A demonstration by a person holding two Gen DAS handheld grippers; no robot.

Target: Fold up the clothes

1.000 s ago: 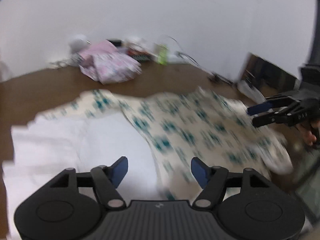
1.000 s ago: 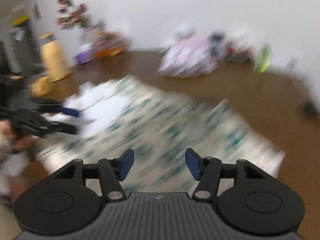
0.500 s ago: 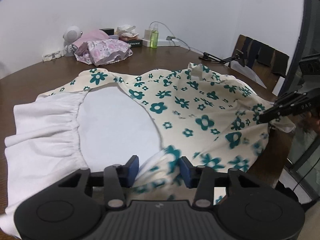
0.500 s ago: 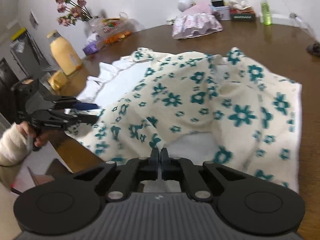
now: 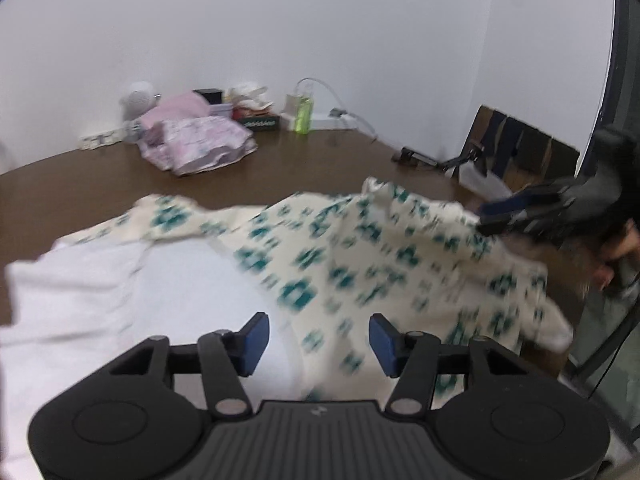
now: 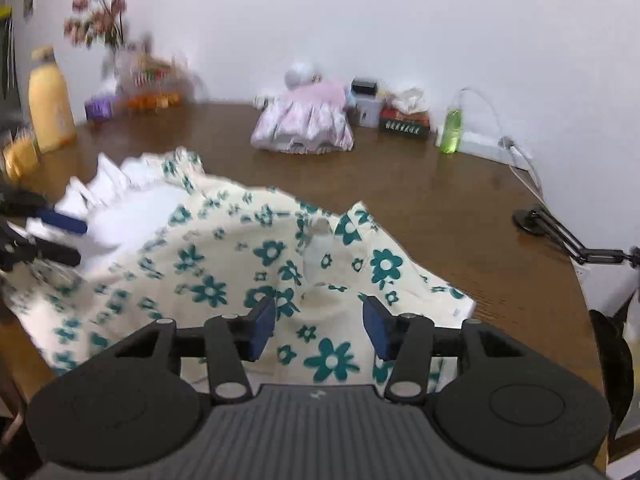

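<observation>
Left gripper (image 5: 316, 338) and right gripper (image 6: 319, 328) spread, empty

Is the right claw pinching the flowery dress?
No, the right claw is wide open above the flowery dress, with nothing between its blue pads.

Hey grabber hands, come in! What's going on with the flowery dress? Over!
Left gripper open, right gripper open, both empty. Flowery dress rumpled on the brown table, not folded yet. Nothing in the way.
</observation>
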